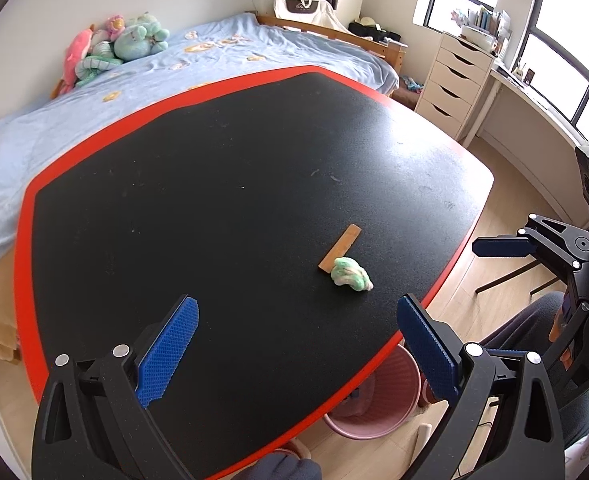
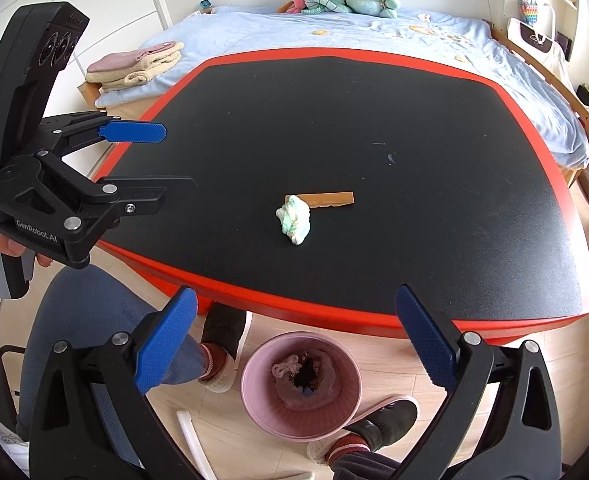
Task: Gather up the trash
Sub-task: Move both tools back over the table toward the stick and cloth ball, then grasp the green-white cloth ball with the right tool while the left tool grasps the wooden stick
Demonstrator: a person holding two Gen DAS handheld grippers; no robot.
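A crumpled green-and-white wad of tissue lies on the black table top, touching the end of a flat brown strip. A pink trash bin with scraps inside stands on the floor under the near table edge. My left gripper is open and empty above the table, short of the wad. My right gripper is open and empty, hovering above the bin at the table edge. The left gripper also shows in the right wrist view, the right one in the left wrist view.
The black table has a red rim. A bed with blue sheet and plush toys stands behind it. White drawers stand by the window. My legs and slippers are beside the bin, with a chair at left.
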